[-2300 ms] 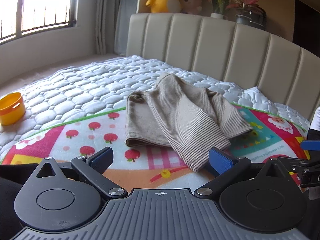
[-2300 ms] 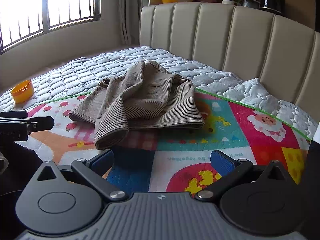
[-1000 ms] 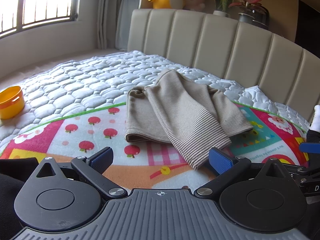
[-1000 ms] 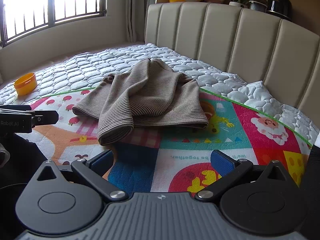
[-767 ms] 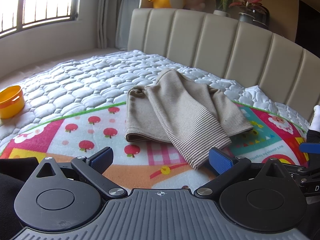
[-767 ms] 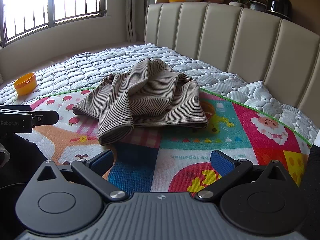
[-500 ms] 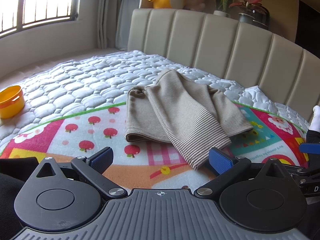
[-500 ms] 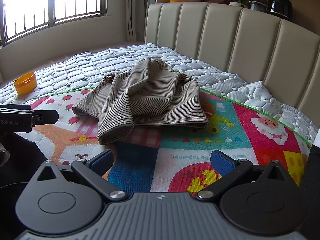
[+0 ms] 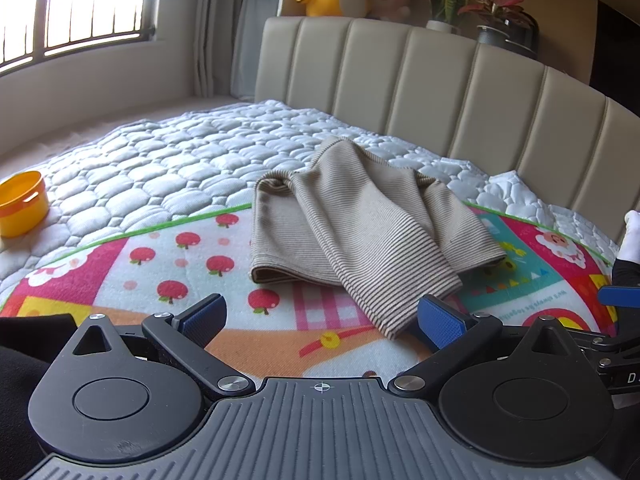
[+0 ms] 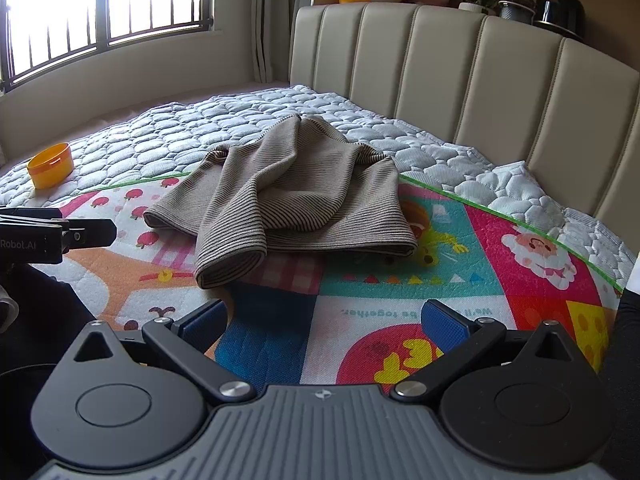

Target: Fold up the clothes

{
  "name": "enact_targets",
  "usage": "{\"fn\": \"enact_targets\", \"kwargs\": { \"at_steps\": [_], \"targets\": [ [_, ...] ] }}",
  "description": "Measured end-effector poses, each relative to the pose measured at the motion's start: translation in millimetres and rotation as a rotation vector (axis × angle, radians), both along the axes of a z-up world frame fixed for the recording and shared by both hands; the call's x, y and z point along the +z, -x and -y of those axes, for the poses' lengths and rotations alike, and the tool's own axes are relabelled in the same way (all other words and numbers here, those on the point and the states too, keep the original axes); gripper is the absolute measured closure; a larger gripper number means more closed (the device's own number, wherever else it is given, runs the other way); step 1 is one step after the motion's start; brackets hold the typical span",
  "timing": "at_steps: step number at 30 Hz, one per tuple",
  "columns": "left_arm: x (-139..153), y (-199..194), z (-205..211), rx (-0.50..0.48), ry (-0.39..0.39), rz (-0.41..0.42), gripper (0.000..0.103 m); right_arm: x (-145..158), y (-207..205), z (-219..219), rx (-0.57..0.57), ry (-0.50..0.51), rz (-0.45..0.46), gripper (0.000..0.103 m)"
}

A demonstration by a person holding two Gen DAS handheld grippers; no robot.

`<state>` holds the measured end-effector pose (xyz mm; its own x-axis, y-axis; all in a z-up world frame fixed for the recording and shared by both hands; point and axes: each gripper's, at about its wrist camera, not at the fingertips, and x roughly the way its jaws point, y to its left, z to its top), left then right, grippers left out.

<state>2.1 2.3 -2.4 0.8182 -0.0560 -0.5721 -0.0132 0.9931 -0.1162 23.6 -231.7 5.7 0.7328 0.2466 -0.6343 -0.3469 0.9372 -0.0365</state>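
On the colourful cartoon-printed play mat (image 9: 168, 264) lies our beige striped knit sweater (image 9: 352, 224), loosely bunched (one sleeve draped toward us). We hold the left gripper (image 9: 320, 320) and right gripper (image 10: 324, 320) spread wide, both empty, just short of it.

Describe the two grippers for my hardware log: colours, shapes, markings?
Both match. The left gripper and right gripper each have black linkage fingers with blue textured pads, silver pivot screws, two round black discs with teardrop tops, and a ribbed grey body bearing a small crosshair mark. The left gripper's side reads "Robot.AI" in the right wrist view. Dark sleeves show at the edges.
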Motion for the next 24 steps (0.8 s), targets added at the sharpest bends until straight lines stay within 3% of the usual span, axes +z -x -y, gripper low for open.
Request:
{"fn": "enact_targets", "kwargs": {
  "at_steps": [24],
  "targets": [
    [-1.0,-1.2,1.3,0.002,-0.004,-0.014,0.0,-0.4,0.5,-0.3,0.0,0.011,-0.002,0.0]
  ]
}}
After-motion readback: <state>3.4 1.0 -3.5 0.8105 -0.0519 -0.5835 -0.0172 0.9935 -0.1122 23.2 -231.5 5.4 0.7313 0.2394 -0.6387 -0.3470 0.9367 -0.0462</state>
